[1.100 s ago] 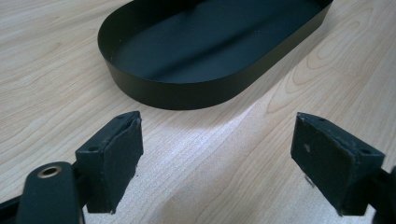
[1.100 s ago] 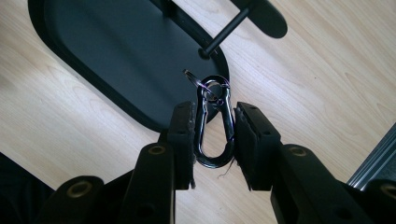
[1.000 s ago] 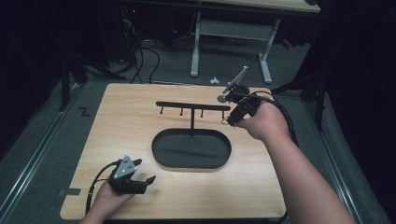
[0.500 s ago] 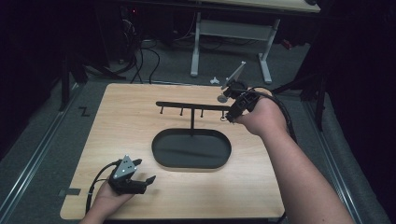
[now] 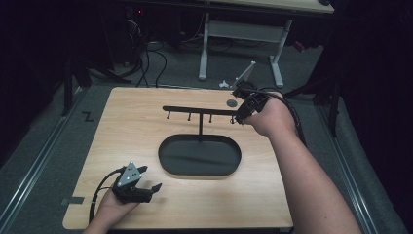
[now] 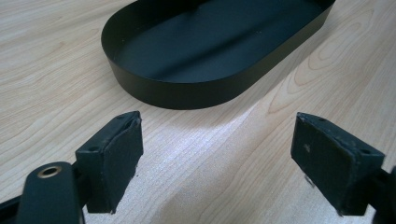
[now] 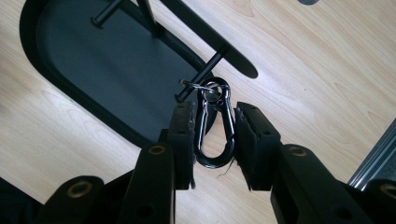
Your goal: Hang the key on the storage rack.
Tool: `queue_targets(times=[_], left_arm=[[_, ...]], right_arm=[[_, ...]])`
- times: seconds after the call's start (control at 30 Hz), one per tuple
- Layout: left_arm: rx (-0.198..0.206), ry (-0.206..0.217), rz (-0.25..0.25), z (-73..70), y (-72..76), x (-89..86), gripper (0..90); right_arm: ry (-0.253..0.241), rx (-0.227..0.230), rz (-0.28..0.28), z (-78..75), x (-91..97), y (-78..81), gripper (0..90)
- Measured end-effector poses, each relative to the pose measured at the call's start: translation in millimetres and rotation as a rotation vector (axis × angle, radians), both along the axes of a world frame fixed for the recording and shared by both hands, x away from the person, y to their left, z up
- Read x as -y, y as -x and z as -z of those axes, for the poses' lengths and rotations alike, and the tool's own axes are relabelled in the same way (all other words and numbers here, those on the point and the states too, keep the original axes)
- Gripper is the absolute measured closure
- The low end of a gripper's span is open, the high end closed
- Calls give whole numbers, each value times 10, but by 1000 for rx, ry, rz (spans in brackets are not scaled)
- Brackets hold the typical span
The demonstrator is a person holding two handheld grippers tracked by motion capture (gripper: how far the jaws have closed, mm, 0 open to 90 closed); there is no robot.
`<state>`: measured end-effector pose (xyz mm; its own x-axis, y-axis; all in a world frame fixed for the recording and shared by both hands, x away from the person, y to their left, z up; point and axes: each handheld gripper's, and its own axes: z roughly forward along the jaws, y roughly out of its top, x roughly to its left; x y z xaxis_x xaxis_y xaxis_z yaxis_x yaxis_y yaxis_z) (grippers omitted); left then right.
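A black stand has an oval tray (image 5: 168, 158) as its base and a bar (image 5: 195, 110) with short pegs. At the bar's right end my right gripper (image 5: 240, 116) is shut on a black carabiner. In the right gripper view the carabiner (image 7: 212, 160) sits upright between the pads of my right gripper (image 7: 215, 114). Its silver key ring (image 7: 211, 91) is at the tip of the end peg (image 7: 201, 77). My left gripper (image 5: 151, 178) rests on the table's front left. It stands open with nothing between its fingers, facing the tray wall (image 6: 187, 93).
A small grey disc (image 5: 232, 103) lies on the wooden table (image 5: 122, 126) just beyond the bar's right end. White desk legs (image 5: 204, 48) and floor cables (image 5: 151, 53) stand behind the table. A metal rail (image 5: 29, 180) runs along the left.
The right hand has edged very slightly away from me at the bar's right end, still gripping the carabiner. The left gripper has kept still.
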<state>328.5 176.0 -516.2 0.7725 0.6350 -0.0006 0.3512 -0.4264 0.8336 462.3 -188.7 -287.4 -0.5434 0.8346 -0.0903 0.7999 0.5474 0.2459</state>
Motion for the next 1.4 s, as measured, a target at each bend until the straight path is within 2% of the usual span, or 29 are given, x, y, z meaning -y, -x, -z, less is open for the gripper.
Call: queue_targets(times=[0.4, 0.43, 0.47, 0.53, 0.57, 0.6, 1.4], left_arm=[[-1, 3, 0, -1, -2, -7, 174], [0, 3, 0, -1, -1, -7, 174], [0, 3, 0, -1, -2, -8, 174], [-1, 3, 1, 0, -3, -7, 175], [-2, 3, 2, 0, -3, -5, 174], [-2, 3, 2, 0, -3, -5, 174], [-2, -7, 9, 9, -2, 27, 175]], right_arm=[[-1, 5, 13, 7, -5, -144, 688], [-4, 19, 0, 2, 6, -152, 829], [-5, 27, 10, -8, 11, -154, 834], [-12, 23, 13, -14, 11, -152, 832], [8, 14, -3, -3, 6, -151, 825], [8, 14, -3, -3, 6, -151, 825], [1, 26, 46, -25, 221, -18, 816]])
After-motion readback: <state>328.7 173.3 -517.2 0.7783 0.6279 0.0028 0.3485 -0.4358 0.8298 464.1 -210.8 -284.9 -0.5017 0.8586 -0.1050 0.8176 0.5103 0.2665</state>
